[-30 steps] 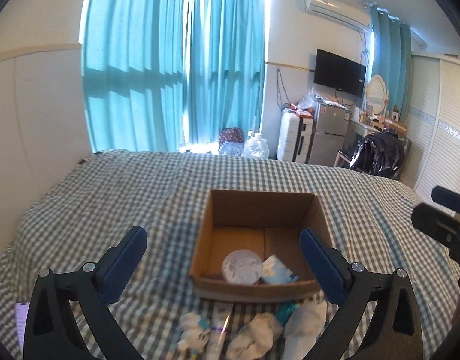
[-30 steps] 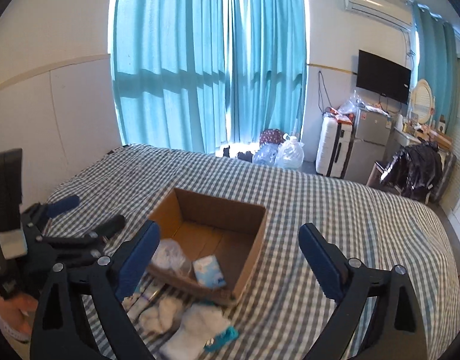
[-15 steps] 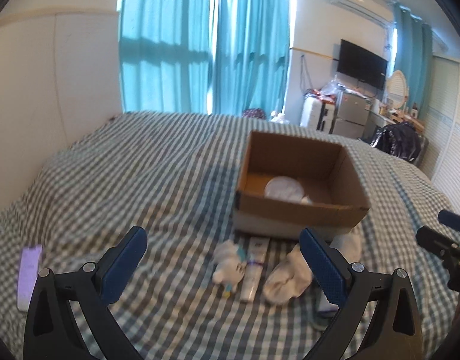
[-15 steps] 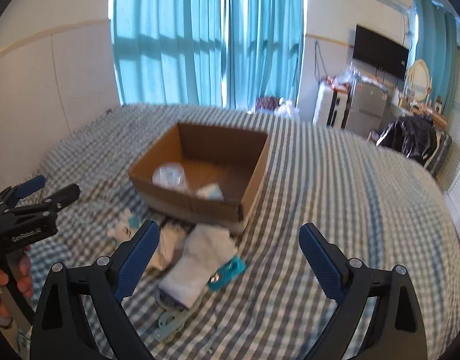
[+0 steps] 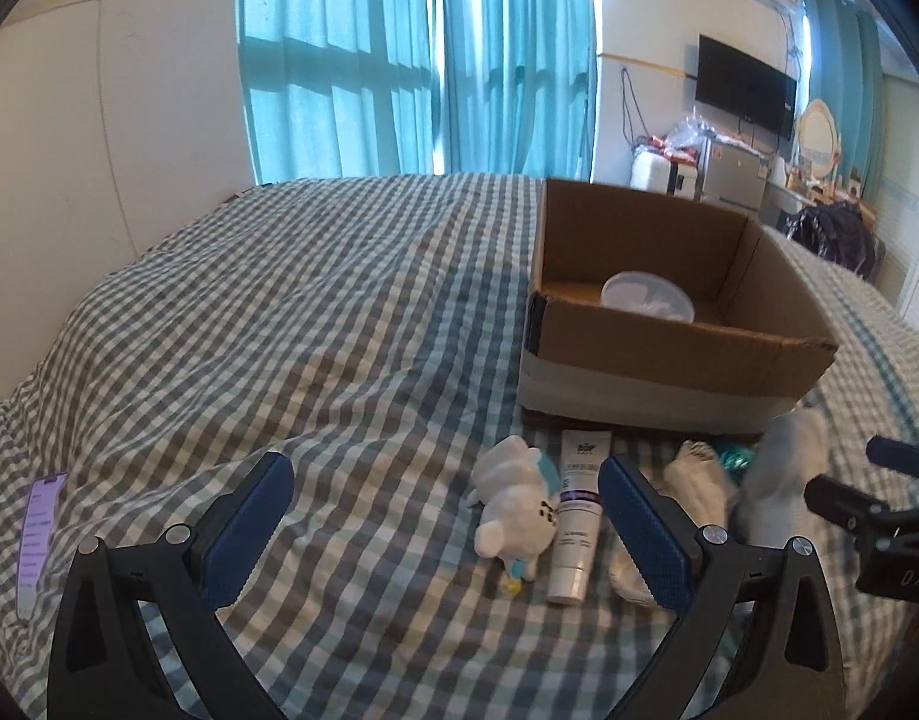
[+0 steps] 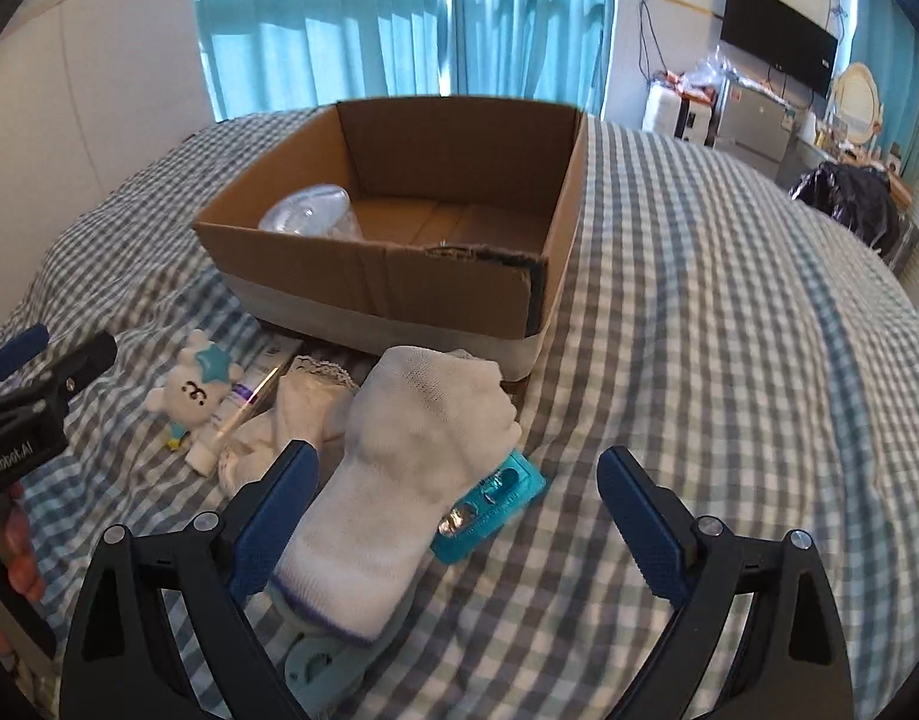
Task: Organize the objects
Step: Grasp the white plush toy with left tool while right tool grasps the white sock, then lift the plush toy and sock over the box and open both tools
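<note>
An open cardboard box (image 5: 669, 372) (image 6: 399, 282) sits on the checked bed with a clear plastic lid (image 5: 646, 295) (image 6: 309, 213) inside. In front of it lie a small white plush bear (image 5: 516, 510) (image 6: 189, 390), a white tube (image 5: 576, 516) (image 6: 237, 414), white socks (image 5: 699, 480) (image 6: 411, 468) and a teal blister pack (image 6: 495, 498). My left gripper (image 5: 441, 528) is open and empty, low over the bed left of the bear. My right gripper (image 6: 453, 510) is open, its jaws either side of the large white sock.
A purple card (image 5: 36, 531) lies at the bed's left edge. Teal curtains (image 5: 411, 60) hang behind. A TV (image 5: 744, 87), a fridge and clutter stand at the far right. A light-blue plastic piece (image 6: 321, 669) pokes out under the sock.
Both grippers have come down and forward toward the loose items in front of the box. The right gripper now straddles the large sock; the left one is near the bear and tube.
</note>
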The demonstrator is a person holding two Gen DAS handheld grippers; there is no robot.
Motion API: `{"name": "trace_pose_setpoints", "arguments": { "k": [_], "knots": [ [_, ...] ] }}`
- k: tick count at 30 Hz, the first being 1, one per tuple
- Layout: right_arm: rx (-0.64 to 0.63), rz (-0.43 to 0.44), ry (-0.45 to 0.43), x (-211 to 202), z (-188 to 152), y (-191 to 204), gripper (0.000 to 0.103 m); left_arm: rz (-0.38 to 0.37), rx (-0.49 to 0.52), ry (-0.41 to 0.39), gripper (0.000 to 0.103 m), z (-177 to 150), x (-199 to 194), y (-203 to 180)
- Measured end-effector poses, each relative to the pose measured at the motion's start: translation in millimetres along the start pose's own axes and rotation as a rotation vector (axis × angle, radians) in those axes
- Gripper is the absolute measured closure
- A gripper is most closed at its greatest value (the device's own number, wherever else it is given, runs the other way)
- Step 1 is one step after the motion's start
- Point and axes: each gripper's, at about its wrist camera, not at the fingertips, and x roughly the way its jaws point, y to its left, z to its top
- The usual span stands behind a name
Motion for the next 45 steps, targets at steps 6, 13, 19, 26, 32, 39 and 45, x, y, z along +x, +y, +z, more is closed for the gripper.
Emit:
{"name": "trace_pose_setpoints", "arguments": {
  "k": [6, 13, 19, 26, 32, 39, 45],
  "knots": [
    [-0.002, 0.012, 0.010, 25, 6, 3, 0.008, -0.010, 0.030, 0.074, 0.000, -12, 35, -3],
    [0.042, 0.077, 0.063, 58, 5, -5, 0.016, -0.048, 0.008, 0.131, 0.007, -14, 66, -7],
    [0.014, 0.114, 0.080, 67, 1, 5, 0.027, -0.103, 0.069, 0.197, 0.044, -23, 84, -26],
    [-0.029, 0.102, 0.068, 51, -3, 15, 0.051, -0.109, 0.083, 0.179, 0.046, -28, 70, -27],
    [-0.043, 0.085, 0.037, 23, -4, 15, 0.056, -0.097, 0.067, 0.156, 0.046, -29, 42, -25],
    [-0.058, 0.076, -0.025, -26, -9, 19, 0.057, -0.097, 0.051, 0.112, 0.046, -24, -7, -24],
    [-0.050, 0.065, -0.070, -69, -14, 13, 0.057, -0.120, 0.053, 0.058, 0.046, -11, -44, -29]
  ]
}}
